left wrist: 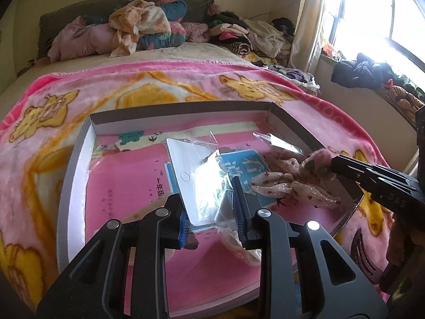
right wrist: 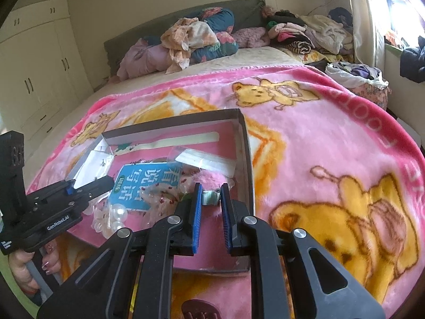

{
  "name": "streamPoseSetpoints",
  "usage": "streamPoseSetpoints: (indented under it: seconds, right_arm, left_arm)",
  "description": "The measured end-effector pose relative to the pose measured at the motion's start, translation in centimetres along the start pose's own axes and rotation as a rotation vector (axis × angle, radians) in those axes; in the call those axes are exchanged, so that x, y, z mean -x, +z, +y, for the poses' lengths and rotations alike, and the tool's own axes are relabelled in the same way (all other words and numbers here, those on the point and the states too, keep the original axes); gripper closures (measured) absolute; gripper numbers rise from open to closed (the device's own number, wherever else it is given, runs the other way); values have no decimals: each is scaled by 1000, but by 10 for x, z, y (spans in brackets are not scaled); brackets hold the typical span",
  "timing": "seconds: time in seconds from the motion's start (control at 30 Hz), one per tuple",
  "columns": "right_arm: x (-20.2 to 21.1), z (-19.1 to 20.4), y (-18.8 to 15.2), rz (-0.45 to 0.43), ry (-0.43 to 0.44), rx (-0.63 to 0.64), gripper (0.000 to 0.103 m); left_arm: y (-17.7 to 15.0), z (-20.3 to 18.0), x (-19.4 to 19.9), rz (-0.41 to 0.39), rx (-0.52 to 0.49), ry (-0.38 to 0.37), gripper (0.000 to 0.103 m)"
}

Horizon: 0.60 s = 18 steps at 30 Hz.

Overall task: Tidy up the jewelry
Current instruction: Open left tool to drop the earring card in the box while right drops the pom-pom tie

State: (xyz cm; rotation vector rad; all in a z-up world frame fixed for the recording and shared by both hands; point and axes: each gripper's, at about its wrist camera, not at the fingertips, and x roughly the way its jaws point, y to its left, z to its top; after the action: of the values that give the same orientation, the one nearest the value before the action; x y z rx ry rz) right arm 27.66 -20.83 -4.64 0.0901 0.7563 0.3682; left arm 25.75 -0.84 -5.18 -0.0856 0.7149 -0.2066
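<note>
A shallow cardboard box point(left wrist: 79, 159) lined with a pink children's book lies on the bed. My left gripper point(left wrist: 212, 202) is shut on a white jewelry card in a clear plastic sleeve point(left wrist: 198, 183), held above the box. It also shows in the right wrist view point(right wrist: 87, 178). A pink floral scrunchie point(left wrist: 289, 183) lies in the box at the right. My right gripper point(right wrist: 209, 194) is partly open around a small pink and green fuzzy hair piece point(right wrist: 211, 198) by the box's right wall. Pearl beads in plastic point(right wrist: 118, 214) lie at the box's near left.
The box point(right wrist: 245, 143) sits on a pink bear-print blanket point(right wrist: 332, 146). Another clear packet point(left wrist: 281, 142) lies at the box's far right. Piles of clothes and pillows point(left wrist: 138, 26) cover the bed's head. A window sill with dark clothes point(left wrist: 366, 71) is on the right.
</note>
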Motion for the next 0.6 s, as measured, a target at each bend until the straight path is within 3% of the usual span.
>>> streamPoseSetpoints:
  seconds: [0.6]
  right_arm:
    - [20, 0, -16, -24, 8, -12, 59]
  left_arm:
    - [-1, -1, -1, 2, -3, 1, 82]
